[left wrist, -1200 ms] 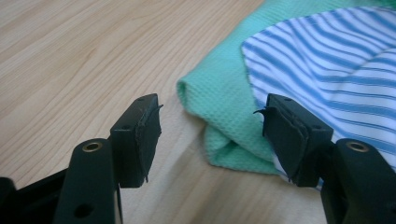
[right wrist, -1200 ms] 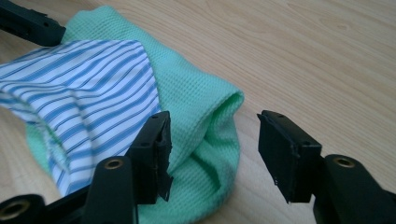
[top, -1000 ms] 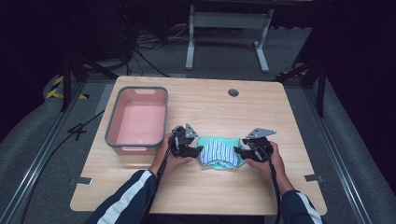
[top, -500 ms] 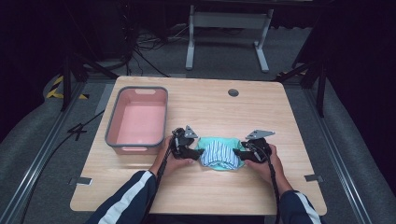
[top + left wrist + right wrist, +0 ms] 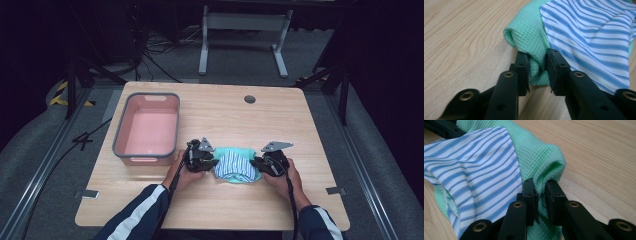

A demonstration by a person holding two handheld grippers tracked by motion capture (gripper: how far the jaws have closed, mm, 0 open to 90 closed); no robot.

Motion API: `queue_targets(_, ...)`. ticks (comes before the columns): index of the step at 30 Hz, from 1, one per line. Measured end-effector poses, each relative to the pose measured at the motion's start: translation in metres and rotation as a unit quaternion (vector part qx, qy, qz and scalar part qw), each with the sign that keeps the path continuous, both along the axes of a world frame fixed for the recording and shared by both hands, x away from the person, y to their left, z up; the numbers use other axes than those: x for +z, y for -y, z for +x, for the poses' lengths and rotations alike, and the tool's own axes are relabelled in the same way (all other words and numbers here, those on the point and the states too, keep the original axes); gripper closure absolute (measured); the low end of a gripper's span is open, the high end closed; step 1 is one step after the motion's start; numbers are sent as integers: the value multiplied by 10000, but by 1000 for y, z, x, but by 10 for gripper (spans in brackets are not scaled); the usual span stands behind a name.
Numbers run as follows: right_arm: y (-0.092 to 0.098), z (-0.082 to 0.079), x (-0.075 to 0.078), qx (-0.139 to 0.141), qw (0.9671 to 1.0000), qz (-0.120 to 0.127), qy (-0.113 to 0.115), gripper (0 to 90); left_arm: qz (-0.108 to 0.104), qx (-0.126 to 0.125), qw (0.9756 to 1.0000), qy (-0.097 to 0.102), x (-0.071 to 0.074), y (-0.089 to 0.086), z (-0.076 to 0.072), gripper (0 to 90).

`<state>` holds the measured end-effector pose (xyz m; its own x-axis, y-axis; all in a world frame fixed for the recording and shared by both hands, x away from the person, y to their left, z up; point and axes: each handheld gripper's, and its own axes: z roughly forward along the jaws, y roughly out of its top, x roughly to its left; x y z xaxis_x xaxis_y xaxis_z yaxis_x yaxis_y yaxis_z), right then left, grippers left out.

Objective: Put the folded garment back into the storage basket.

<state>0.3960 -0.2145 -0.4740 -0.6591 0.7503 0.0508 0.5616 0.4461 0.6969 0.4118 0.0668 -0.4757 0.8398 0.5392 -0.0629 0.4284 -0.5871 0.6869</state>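
Observation:
A mint-green waffle cloth (image 5: pixel 229 151) lies bunched near the table's front middle, with a blue-and-white striped cloth (image 5: pixel 236 166) on top of it. My left gripper (image 5: pixel 211 162) is at its left end. In the left gripper view the jaws pinch a fold of the green cloth (image 5: pixel 535 47) beside the striped cloth (image 5: pixel 594 37). My right gripper (image 5: pixel 256 165) is at the right end. In the right gripper view its jaws are shut on a rolled green cloth (image 5: pixel 541 157) edge, the striped cloth (image 5: pixel 474 170) to their left.
A pink bin (image 5: pixel 148 128) with a grey rim stands at the table's left, just behind my left hand. A round cable hole (image 5: pixel 249 99) sits near the far edge. The wooden table (image 5: pixel 310 125) has bare room at right and back.
Both grippers have stayed at the ends of the cloth bundle, which looks slightly more gathered; no clear movement otherwise.

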Motion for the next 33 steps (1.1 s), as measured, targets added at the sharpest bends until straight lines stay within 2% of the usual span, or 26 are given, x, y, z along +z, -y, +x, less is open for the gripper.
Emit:
queue_targets(5, 0, -1, 1, -15, 10000, -9, -13, 808, 32, -59, 10000, 14, 1, 1, -1, 810)
queue_targets(8, -1, -2, 2, 5, 10000, -13, -25, 814, 132, -94, 9999, 47, 3, 3, -3, 818)
queue_targets(12, 2, -3, 6, 19, 10000, 38, -16, 818, 125, -118, 9999, 16, 4, 3, -3, 822)
queue_targets(13, 2, -4, 7, 9, 10000, 72, -18, 818, 142, -141, 9998, 60, 5, 4, -3, 822)
queue_targets(18, 4, -6, 15, 15, 9999, 128, 39, 819, 26, -137, 9999, 102, 13, 3, -4, 824)
queue_targets(25, 4, -9, 24, -3, 9996, 270, 87, 819, -2, -300, 9992, 246, 23, 4, -7, 828)
queue_targets(27, 4, -10, 27, 3, 9996, 256, 127, 819, -24, -291, 9993, 220, 26, 5, -6, 829)
queue_targets(33, 3, -8, 35, -18, 9994, 255, 217, 820, -63, -283, 9991, 323, 39, 5, -4, 829)
